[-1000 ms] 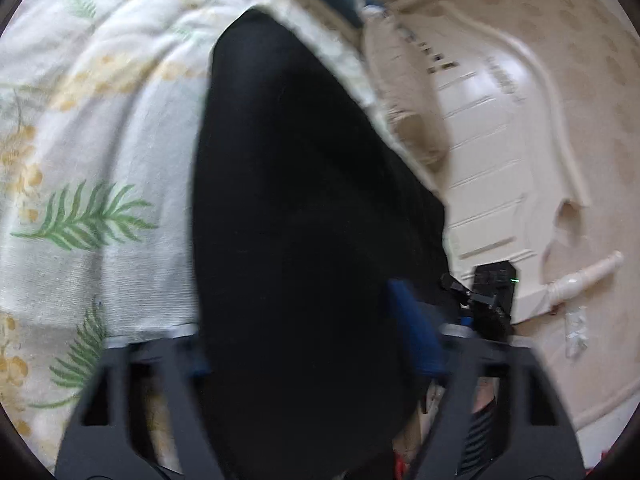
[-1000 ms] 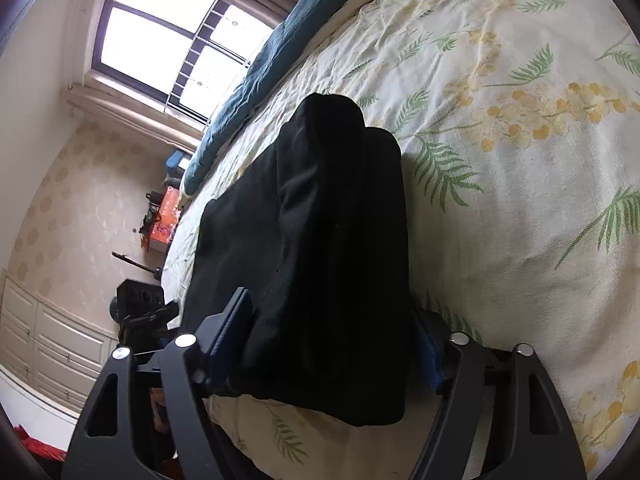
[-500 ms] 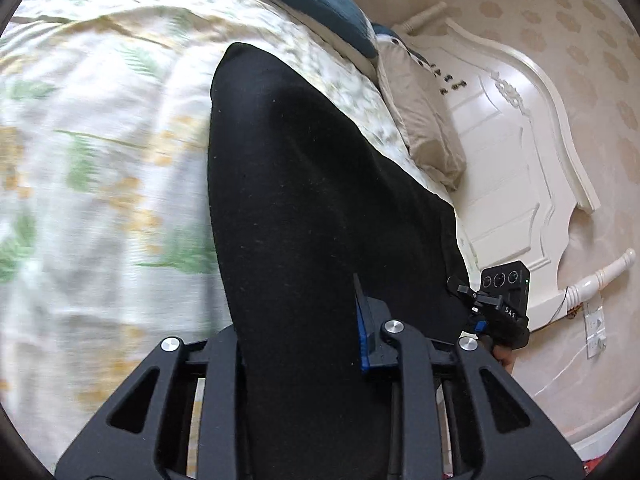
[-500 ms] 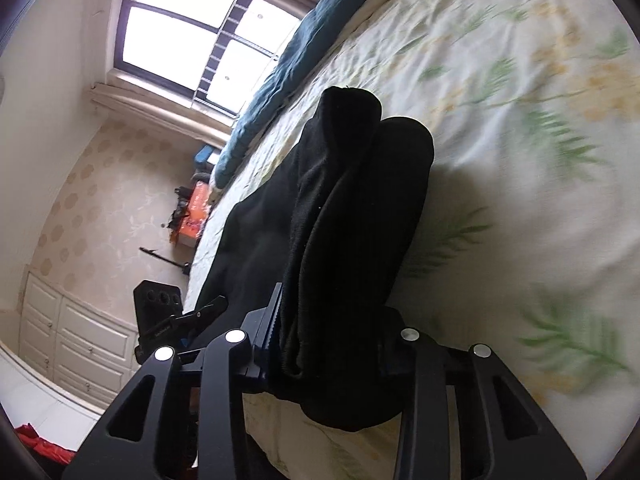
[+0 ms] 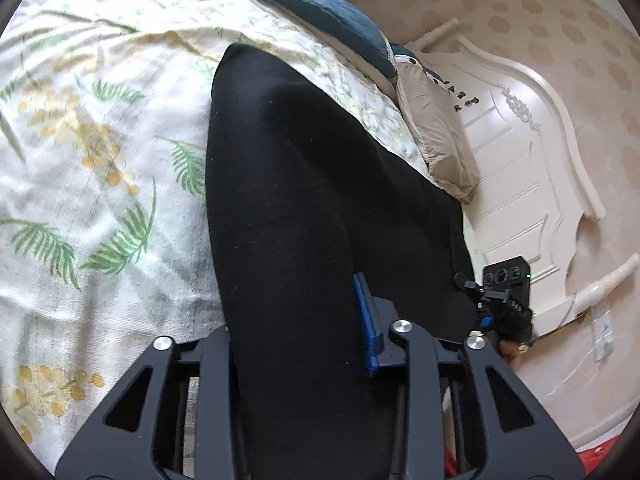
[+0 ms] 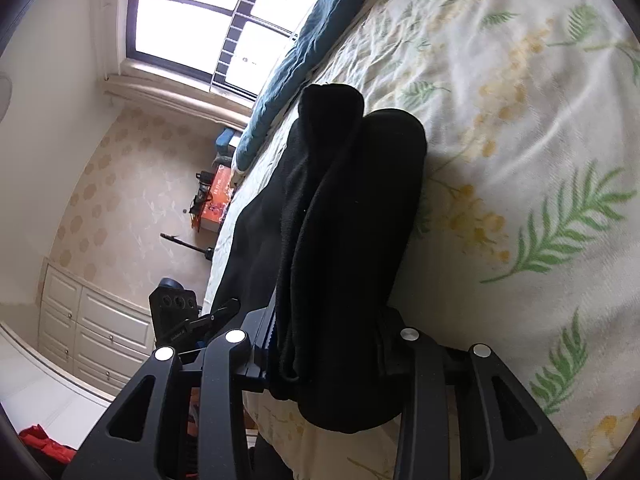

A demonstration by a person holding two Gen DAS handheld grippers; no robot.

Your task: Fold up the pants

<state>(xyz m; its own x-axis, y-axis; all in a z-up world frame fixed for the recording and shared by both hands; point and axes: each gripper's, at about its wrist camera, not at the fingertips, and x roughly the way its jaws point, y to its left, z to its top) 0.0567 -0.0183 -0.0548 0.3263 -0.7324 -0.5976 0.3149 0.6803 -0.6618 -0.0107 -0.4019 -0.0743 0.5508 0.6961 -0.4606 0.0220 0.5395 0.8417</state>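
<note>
The black pants (image 5: 288,208) lie folded in a thick bundle on a leaf-printed bedspread (image 5: 88,152). My left gripper (image 5: 296,332) is shut on the near end of the bundle; its blue pad (image 5: 366,320) presses the cloth. In the right wrist view the pants (image 6: 352,232) show as stacked layers running away from me. My right gripper (image 6: 324,344) is shut on the other near end of the pants, with cloth bulging below the jaws. The other gripper shows in each view, at the right (image 5: 504,296) and at the left (image 6: 176,316).
A beige pillow (image 5: 436,132) and a white headboard (image 5: 520,160) stand to the right in the left view. A blue blanket (image 6: 296,56) lies along the bed's far edge under a window (image 6: 208,20). White drawers (image 6: 88,332) and an orange box (image 6: 216,200) stand by the wall.
Both grippers went from open around the folded pants to shut on them. The bundle is now squeezed narrower and both views have shifted slightly over the bed.
</note>
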